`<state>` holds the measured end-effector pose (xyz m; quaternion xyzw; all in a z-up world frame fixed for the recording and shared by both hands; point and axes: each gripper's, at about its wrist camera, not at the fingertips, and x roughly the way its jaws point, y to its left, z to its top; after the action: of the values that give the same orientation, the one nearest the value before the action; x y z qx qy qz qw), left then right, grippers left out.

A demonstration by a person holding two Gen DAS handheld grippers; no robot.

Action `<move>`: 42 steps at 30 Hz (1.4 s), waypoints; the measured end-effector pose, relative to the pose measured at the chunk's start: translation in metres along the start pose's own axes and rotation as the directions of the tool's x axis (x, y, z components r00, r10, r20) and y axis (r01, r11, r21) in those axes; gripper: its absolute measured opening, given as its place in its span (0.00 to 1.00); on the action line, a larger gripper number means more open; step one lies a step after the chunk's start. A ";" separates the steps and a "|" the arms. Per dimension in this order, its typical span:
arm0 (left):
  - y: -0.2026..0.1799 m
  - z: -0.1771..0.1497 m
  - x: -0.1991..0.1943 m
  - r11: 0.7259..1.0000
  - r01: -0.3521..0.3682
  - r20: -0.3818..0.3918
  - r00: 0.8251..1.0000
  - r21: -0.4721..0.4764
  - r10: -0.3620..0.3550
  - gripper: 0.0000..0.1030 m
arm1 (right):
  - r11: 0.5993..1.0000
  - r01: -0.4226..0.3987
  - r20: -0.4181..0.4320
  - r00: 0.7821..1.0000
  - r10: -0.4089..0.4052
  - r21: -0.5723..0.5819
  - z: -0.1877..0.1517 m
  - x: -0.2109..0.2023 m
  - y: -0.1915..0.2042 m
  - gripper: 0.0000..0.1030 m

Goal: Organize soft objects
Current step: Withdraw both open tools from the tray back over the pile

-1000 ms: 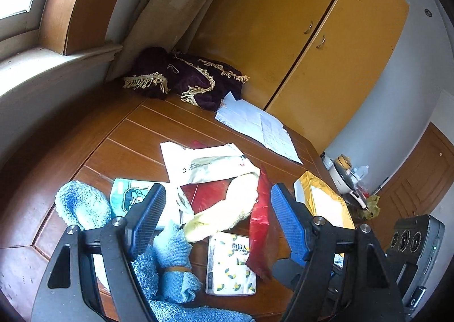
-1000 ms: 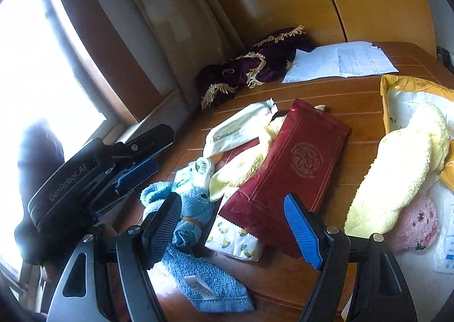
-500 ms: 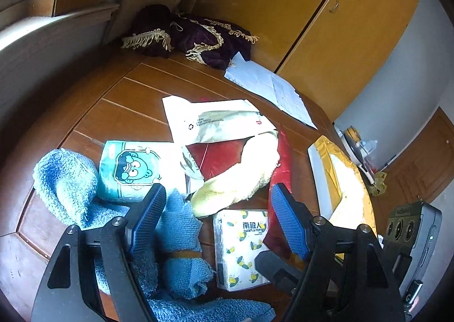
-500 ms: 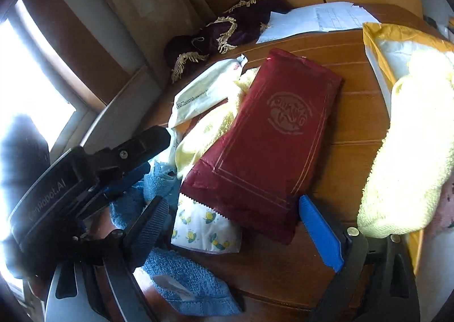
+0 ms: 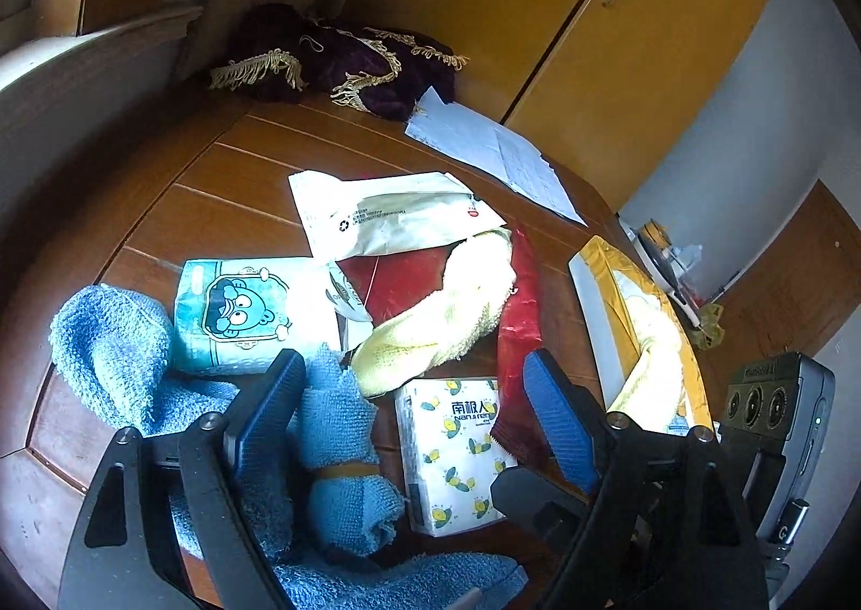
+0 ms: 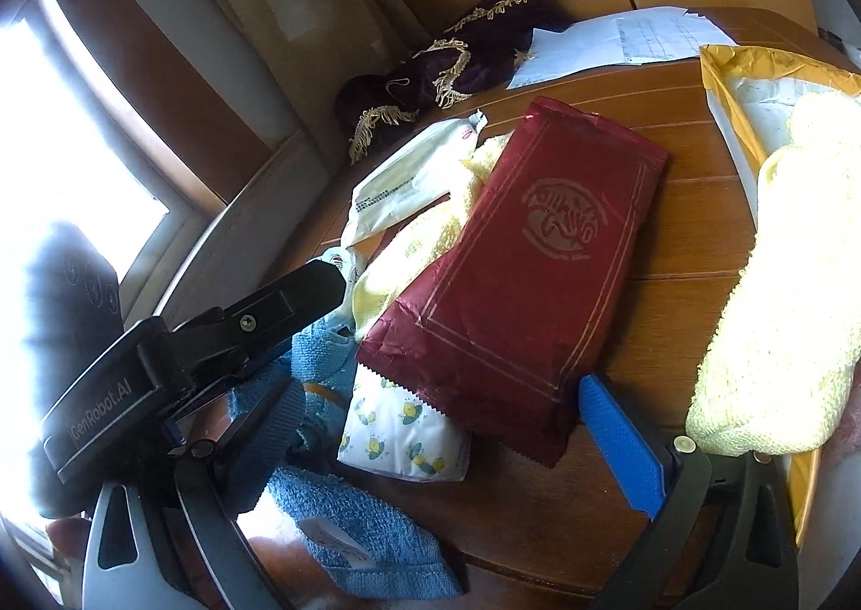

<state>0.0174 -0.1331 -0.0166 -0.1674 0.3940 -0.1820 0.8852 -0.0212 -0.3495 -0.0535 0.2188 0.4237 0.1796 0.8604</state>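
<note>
Both grippers are spread and empty; right gripper (image 6: 446, 427) straddles the maroon packet (image 6: 516, 282) lengthwise, nearer than left gripper (image 5: 414, 395).

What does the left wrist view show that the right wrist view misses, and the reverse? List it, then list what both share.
Left wrist only: the teal cartoon tissue pack, the wardrobe doors. Right wrist only: the bright window, the emblem face of the dark red packet. Both: the lemon-print tissue pack, blue towels, purple fringed cloth, and open left claw and right claw.
</note>
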 end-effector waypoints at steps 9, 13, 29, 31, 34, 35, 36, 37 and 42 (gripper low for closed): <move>0.003 0.002 0.005 0.996 0.057 -0.046 0.998 0.063 -0.054 0.86 | 1.000 -0.005 0.011 1.000 0.006 -0.006 0.000 -0.002 0.001 1.00; 0.001 0.001 0.007 0.993 0.077 -0.058 0.996 0.089 -0.072 0.88 | 1.000 0.002 0.013 1.000 -0.002 -0.017 -0.002 -0.003 0.002 1.00; 0.000 0.000 0.008 0.985 0.101 -0.071 0.993 0.136 -0.092 0.88 | 0.999 0.024 0.015 1.000 -0.023 -0.047 -0.005 -0.001 0.008 1.00; 0.000 0.000 0.009 0.985 0.104 -0.075 0.993 0.141 -0.094 0.88 | 0.999 0.024 0.016 1.000 -0.024 -0.048 -0.005 -0.001 0.009 1.00; -0.001 0.000 0.007 0.983 0.105 -0.064 0.993 0.152 -0.096 0.88 | 0.998 0.026 0.019 1.000 -0.025 -0.052 -0.006 -0.001 0.009 0.99; -0.001 0.000 0.006 0.982 0.110 -0.052 0.993 0.154 -0.103 0.88 | 0.998 0.024 0.021 1.000 -0.023 -0.053 -0.006 -0.002 0.009 0.99; -0.001 0.000 0.004 0.981 0.124 -0.045 0.992 0.149 -0.119 0.88 | 0.998 0.021 0.023 1.000 -0.020 -0.055 -0.007 -0.002 0.009 0.99; 0.000 0.000 0.000 0.979 0.150 -0.027 0.989 0.134 -0.148 0.88 | 0.998 0.021 0.028 0.999 -0.019 -0.058 -0.008 -0.004 0.009 0.98; 0.008 0.007 -0.024 0.978 0.176 0.066 0.981 0.111 -0.184 0.88 | 0.990 0.034 0.120 0.993 -0.017 -0.140 -0.014 -0.025 0.025 0.96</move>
<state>0.0096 -0.1136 -0.0004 -0.1623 0.3334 -0.2753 0.8870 -0.0504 -0.3375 -0.0312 0.1621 0.3607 0.1848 0.8997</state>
